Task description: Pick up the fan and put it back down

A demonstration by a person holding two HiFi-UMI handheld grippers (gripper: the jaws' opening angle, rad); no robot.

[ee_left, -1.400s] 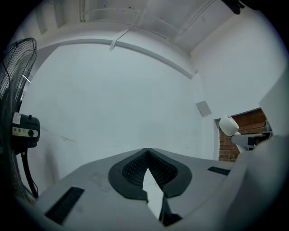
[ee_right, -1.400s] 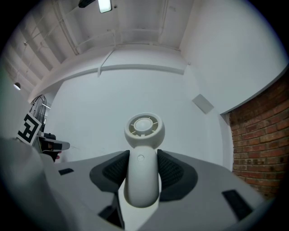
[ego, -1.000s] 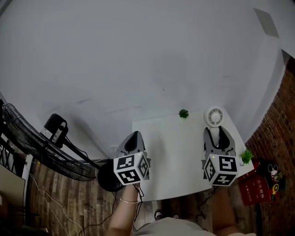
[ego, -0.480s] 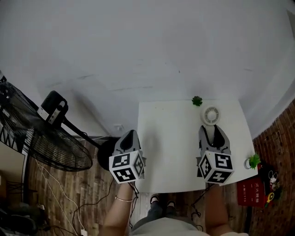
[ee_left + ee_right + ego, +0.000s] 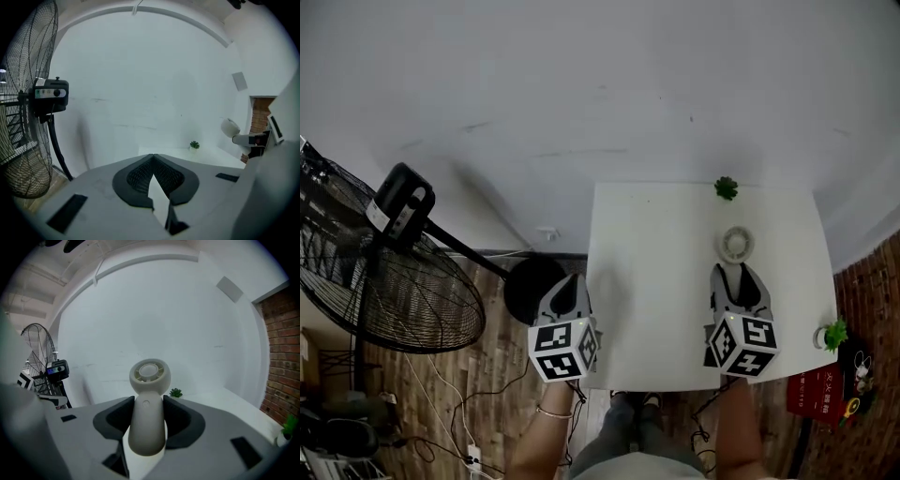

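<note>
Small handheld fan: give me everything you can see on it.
The handheld fan is off-white, plastic by the look of it, with a round head, slotted grille, centre hub and a thick rounded handle with a small round button. The right gripper is shut on the handle, and the head points away beyond the jaws, over the white table. Contact with the table cannot be told.

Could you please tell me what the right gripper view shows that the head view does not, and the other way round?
Only the right gripper view: the right tool shut on the handle of the handheld fan. Only the head view: the round black base of the floor fan, and the wooden floor. Both: the handheld fan, the white table, the small green plant and the floor fan's grille.
</note>
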